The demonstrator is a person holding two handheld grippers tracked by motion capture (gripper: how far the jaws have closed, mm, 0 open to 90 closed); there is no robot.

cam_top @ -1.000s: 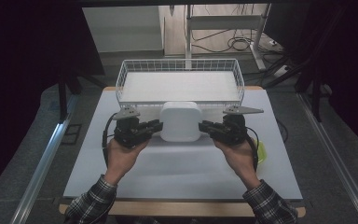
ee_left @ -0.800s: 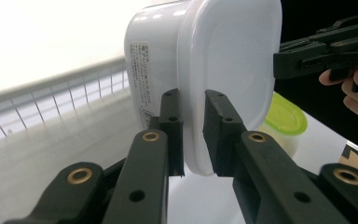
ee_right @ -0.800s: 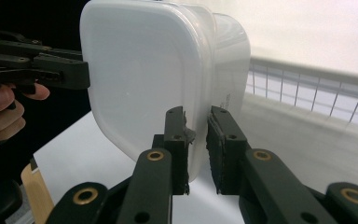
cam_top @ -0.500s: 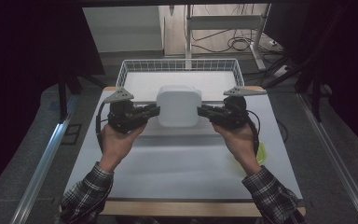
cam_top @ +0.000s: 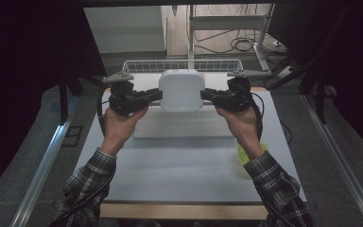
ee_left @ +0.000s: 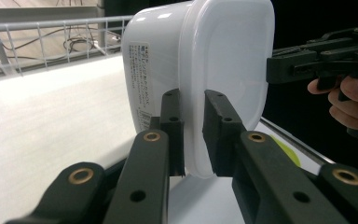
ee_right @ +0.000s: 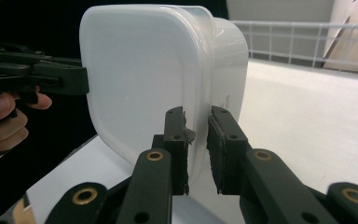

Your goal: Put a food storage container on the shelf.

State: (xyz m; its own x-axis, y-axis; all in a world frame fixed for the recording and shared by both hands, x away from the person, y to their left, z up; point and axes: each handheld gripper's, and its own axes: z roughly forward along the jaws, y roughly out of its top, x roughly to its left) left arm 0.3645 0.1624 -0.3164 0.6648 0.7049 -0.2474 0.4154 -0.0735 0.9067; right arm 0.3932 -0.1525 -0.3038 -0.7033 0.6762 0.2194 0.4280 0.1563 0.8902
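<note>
Now white container [cam_top: 181, 90] higher and farther forward than 1 s ago — lifted off table [cam_top: 179, 165], near wire basket [cam_top: 184, 65]. Left gripper [cam_top: 155, 96], right gripper [cam_top: 208, 96] each pinching container rim. Judgement: transfer to basket underway.

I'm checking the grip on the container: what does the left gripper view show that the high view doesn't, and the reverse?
Left gripper view: a printed label on the white plastic lidded container's side, and the left tongs clamped on its rim. High view: the white wire basket, both plaid sleeves and a yellow-green object. Both: the container and the right tongs at its opposite edge.
</note>
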